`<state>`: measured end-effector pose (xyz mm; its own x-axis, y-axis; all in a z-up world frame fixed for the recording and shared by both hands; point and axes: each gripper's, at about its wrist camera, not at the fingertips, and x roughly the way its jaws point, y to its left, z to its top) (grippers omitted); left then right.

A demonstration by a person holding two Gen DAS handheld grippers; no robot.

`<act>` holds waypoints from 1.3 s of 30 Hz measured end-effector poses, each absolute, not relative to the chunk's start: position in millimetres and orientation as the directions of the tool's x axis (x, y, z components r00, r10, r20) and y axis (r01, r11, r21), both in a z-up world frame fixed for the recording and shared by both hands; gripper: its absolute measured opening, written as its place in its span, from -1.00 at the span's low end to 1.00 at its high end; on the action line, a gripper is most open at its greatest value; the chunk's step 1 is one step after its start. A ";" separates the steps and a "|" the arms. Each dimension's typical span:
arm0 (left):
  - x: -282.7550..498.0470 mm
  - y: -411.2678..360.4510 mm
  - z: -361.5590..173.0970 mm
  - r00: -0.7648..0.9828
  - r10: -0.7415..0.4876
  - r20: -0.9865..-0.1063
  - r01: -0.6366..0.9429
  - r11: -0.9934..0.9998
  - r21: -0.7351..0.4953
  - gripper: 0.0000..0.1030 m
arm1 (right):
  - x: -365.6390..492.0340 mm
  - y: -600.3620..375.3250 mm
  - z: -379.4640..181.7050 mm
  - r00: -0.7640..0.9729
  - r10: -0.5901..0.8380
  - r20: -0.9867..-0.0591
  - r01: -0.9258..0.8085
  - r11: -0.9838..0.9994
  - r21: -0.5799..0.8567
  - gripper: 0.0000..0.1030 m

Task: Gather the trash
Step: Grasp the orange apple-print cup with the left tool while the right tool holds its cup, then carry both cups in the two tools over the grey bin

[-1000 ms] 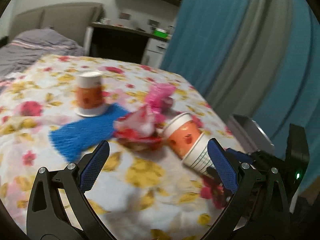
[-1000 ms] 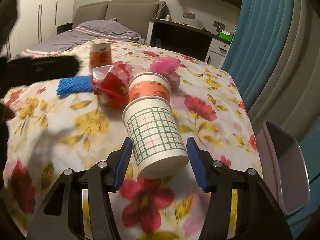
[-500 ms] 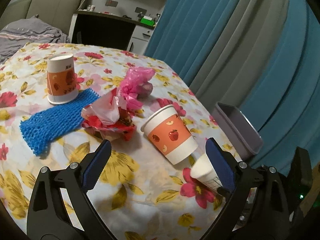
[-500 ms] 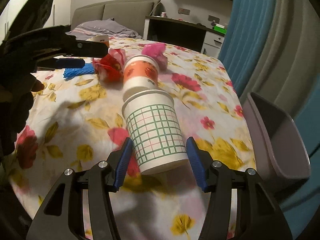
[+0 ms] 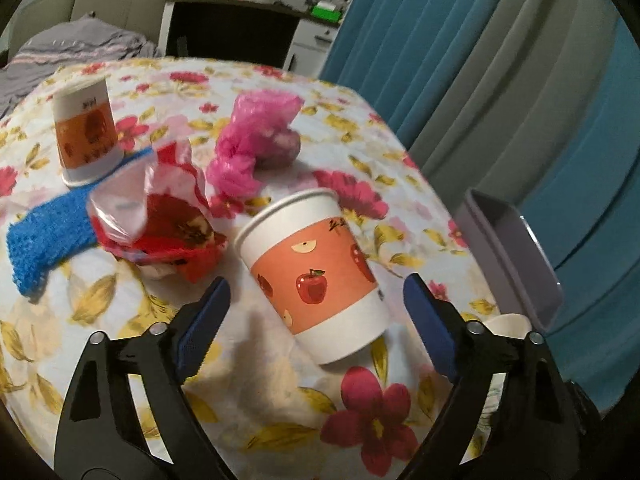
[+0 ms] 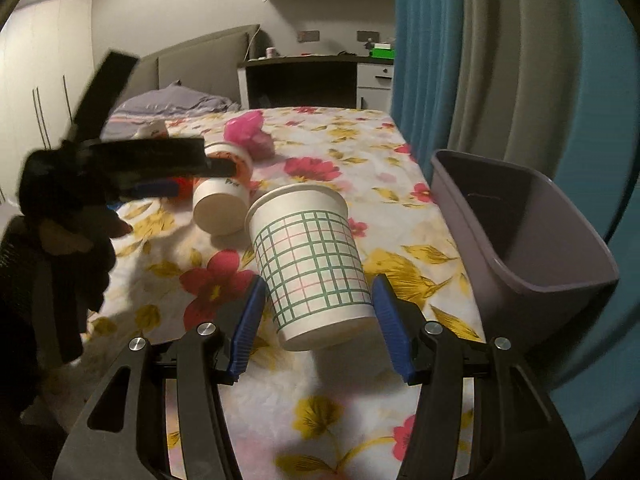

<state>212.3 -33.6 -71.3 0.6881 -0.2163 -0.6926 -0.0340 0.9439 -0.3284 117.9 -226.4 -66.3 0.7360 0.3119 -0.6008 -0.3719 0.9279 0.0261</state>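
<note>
**Two cups lying tipped, one in each gripper's reach**

Left wrist view: the apple-print cup (image 5: 316, 276) lies on its side on the floral cloth (image 5: 280, 400), mouth pointing up-left, base toward the camera. The left gripper (image 5: 316, 312) straddles it, jaws apart and just been closing, pads clear.

Right wrist view: the right gripper (image 6: 318, 316) clamps the checked cup (image 6: 310, 264), mouth pointing away, beside the grey bin (image 6: 532, 248).

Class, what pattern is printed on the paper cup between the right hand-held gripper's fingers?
A green grid on white paper cup, clearest in the right wrist view.
</note>
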 end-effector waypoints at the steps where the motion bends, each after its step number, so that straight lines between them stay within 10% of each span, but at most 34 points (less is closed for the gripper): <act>1: 214.1 -34.7 -73.9 0.683 -0.218 -0.697 -0.036 0.943 -0.330 0.58 | 117.9 -228.0 -65.9 0.737 0.312 -0.599 -0.369 0.929 0.030 0.06; 10: 211.7 -39.1 -77.3 0.688 -0.242 -0.684 0.010 0.946 -0.325 0.16 | 121.4 -236.1 -65.0 0.745 0.317 -0.587 -0.349 0.935 0.062 0.06; 39: 169.8 -76.1 -26.0 0.737 -0.373 -0.564 0.217 0.920 -0.326 0.14 | 138.1 -263.3 -36.7 0.798 0.277 -0.536 -0.238 0.961 0.142 0.06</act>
<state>169.8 -76.1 -26.0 0.7368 -0.3730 -0.5639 0.2166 0.9203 -0.3257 138.1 -263.3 -36.7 0.7977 0.2769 -0.5356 -0.2382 0.9608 0.1420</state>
